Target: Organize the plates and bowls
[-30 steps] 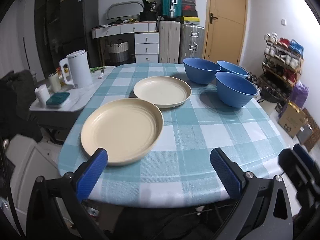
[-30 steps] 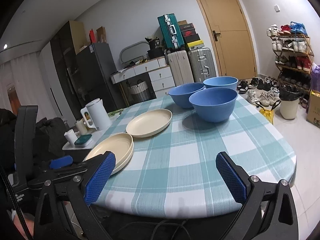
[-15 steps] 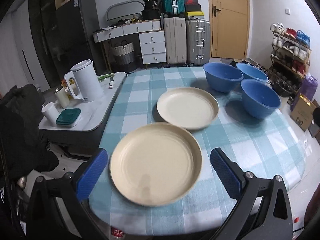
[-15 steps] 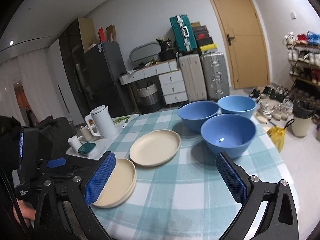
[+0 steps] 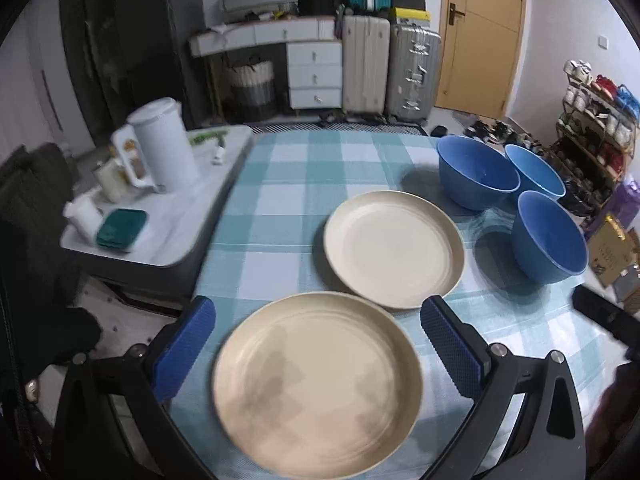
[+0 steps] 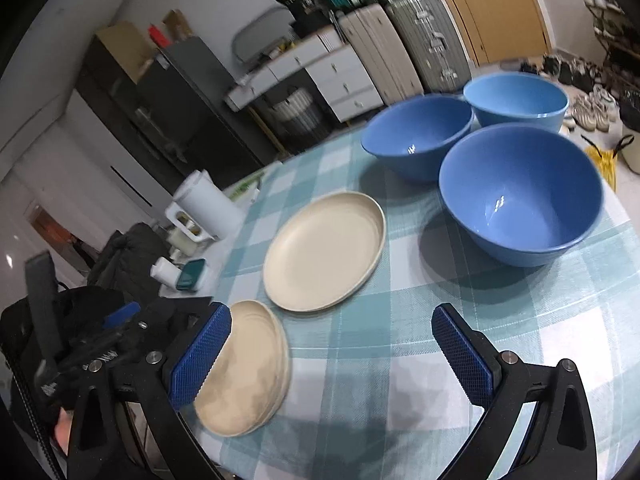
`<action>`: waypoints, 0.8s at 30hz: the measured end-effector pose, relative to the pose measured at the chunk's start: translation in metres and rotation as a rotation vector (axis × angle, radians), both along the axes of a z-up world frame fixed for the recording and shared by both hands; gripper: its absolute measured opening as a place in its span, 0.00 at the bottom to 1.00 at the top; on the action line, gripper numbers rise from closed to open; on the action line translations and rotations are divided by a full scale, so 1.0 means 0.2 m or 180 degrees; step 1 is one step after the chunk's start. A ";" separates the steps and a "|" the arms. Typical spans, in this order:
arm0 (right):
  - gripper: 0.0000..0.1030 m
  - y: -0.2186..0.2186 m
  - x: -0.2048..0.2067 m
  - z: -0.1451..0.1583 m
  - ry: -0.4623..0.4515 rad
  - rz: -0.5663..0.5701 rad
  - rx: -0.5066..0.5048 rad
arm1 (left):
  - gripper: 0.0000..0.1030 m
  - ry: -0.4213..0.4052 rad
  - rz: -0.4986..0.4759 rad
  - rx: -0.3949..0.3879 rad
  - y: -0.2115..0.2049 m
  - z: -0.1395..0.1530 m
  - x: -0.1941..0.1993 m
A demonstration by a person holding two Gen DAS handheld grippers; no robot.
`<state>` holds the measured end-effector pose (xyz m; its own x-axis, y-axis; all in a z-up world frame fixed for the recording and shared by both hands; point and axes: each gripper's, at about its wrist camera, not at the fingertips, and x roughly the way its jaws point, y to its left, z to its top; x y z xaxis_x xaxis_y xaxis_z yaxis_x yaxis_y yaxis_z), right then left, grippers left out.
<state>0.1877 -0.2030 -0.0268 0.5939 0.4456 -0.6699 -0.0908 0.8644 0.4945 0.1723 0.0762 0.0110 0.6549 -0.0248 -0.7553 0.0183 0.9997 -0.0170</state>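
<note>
Checked cloth in teal and white covered the surface (image 5: pixel 304 184) that stretched ahead of both my claws. Three blue bowls came next in size. The nearest bowl (image 6: pixel 520 196) sat ahead of my right claw (image 6: pixel 332 356), slightly to its right, and apart from it. The other two bowls (image 6: pixel 420 140) (image 6: pixel 516 98) stood just behind it, close together near the far edge. From my left claw (image 5: pixel 316 350) the same three bowls lay ahead and to the right.

Two cream plates followed. The near plate (image 5: pixel 316 392) lay flat on the cloth, right between the blue pads of my left claw, whose jaws were spread wide on either side of its rim and gripped nothing. The far plate (image 5: pixel 394 250) rested just beyond it, their rims almost meeting. In the right wrist view the near plate (image 6: pixel 248 368) sat at my right claw's left pad, partly hidden by it.

My right claw hung released too, its jaws wide over bare cloth.

A white kettle (image 5: pixel 160 148) stood on a low side table (image 5: pixel 172 236) to my left claw's left.
</note>
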 end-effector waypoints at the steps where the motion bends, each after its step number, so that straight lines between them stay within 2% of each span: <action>1: 0.99 0.01 0.03 -0.03 0.0053 -0.0001 -0.0012 | 1.00 0.0066 -0.0043 -0.0015 -0.01 -0.01 0.05; 7: 0.99 0.04 0.21 -0.09 0.0210 -0.0017 -0.0137 | 1.00 0.0284 -0.0055 0.0060 -0.01 -0.07 0.32; 11: 0.99 0.07 0.28 -0.10 0.0182 0.0021 -0.0206 | 1.00 0.0478 -0.0255 -0.0180 -0.01 -0.16 0.50; 14: 0.99 0.08 0.33 -0.13 0.0214 0.0025 -0.0204 | 0.99 0.0764 -0.0189 -0.0002 -0.03 -0.27 0.62; 19: 0.99 0.12 0.37 -0.17 0.0252 0.0064 -0.0252 | 0.99 0.1004 -0.0288 0.0160 -0.08 -0.39 0.72; 24: 0.99 0.14 0.41 -0.17 0.0230 0.0107 -0.0314 | 0.99 0.1171 -0.0277 0.0038 -0.08 -0.45 0.78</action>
<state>0.2693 -0.1747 -0.0604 0.5282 0.3942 -0.7520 -0.0878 0.9063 0.4134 0.3277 0.0606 -0.0787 0.3356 -0.0582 -0.9402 0.0980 0.9948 -0.0266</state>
